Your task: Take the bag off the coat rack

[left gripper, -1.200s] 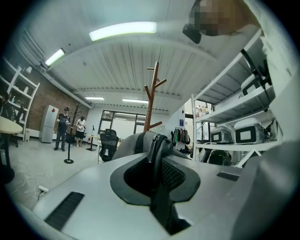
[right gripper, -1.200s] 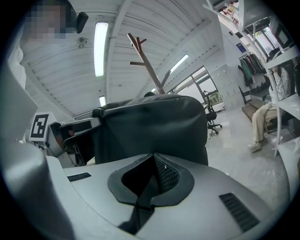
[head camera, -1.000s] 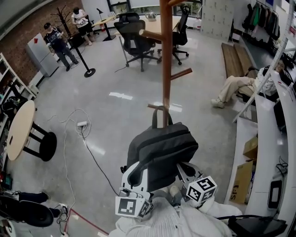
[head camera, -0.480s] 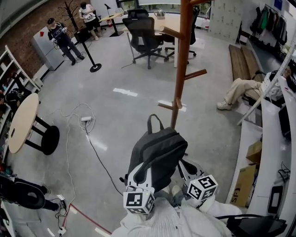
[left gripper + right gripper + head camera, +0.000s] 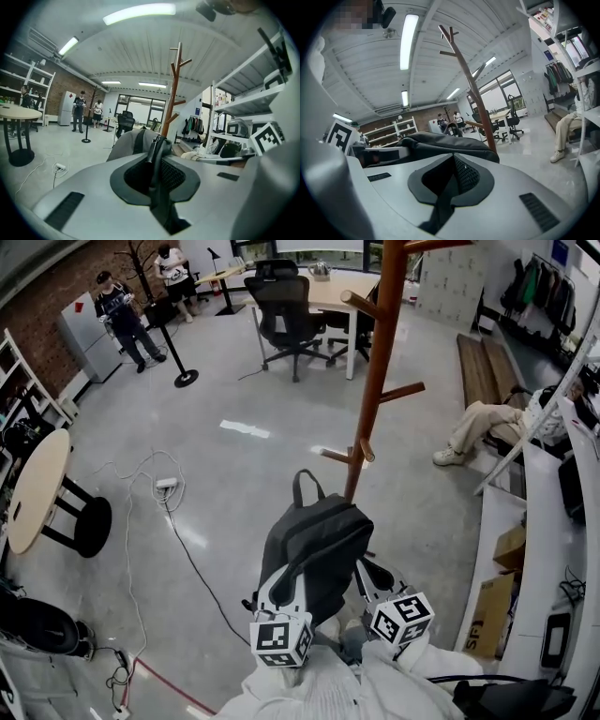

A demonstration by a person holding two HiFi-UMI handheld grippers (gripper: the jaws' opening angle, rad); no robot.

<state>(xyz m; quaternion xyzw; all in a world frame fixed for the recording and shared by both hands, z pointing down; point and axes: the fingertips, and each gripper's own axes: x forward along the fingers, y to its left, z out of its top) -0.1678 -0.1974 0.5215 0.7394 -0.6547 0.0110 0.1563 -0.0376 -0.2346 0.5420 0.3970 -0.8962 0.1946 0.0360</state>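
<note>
Two grippers carry the bag [image 5: 314, 545]: the left gripper [image 5: 279, 598] has its jaws pinched on the left strap [image 5: 156, 154], and the right gripper [image 5: 380, 582] has its jaws pinched on the right strap [image 5: 440, 206]. The bag hangs between us and the rack [image 5: 375, 381], its loop [image 5: 305, 486] clear of the lowest peg [image 5: 336, 456]. We judge the lift-off done. Next we should draw the bag away with both grips firm, so it cannot swing into the pegs.

Round table [image 5: 37, 486] left; power strip [image 5: 167, 484] on floor [image 5: 234, 390]; office chair [image 5: 281, 306] by desk [image 5: 337, 289].
</note>
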